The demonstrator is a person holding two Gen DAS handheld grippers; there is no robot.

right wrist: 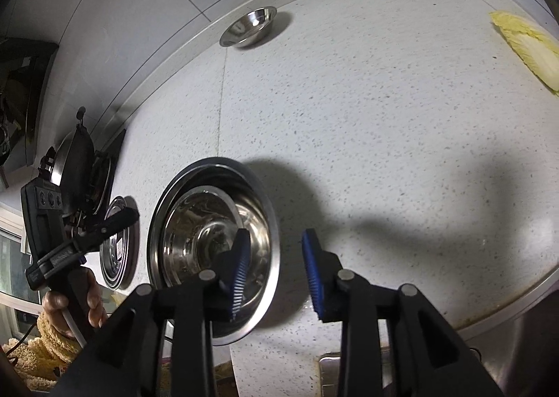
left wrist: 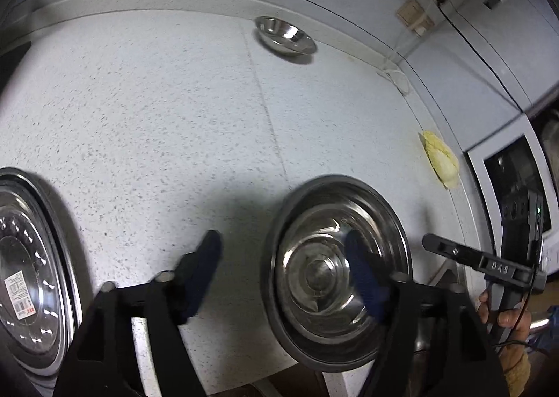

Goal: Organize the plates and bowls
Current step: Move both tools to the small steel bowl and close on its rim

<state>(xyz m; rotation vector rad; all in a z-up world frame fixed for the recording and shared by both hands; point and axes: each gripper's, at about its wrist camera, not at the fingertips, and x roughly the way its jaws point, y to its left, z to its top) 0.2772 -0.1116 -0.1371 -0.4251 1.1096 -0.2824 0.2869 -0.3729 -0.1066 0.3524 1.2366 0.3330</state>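
Stack of steel bowls [left wrist: 337, 273] sits nested on the bench [left wrist: 174, 110] near the front edge, nothing gripping it; we read it as the collection pile, just set down. Our left gripper [left wrist: 283, 267] hangs above it, jaws wide and empty, one finger over the bowl, the other over bare bench. Our right gripper [right wrist: 276, 273] is part open and empty, straddling the stack's right rim without touching. Plate stack [left wrist: 24, 267] with a label sits further left. One small bowl [left wrist: 284, 35] lies well apart by the back wall, likely next to fetch. Cabbage leaf [left wrist: 441, 159] off to the right
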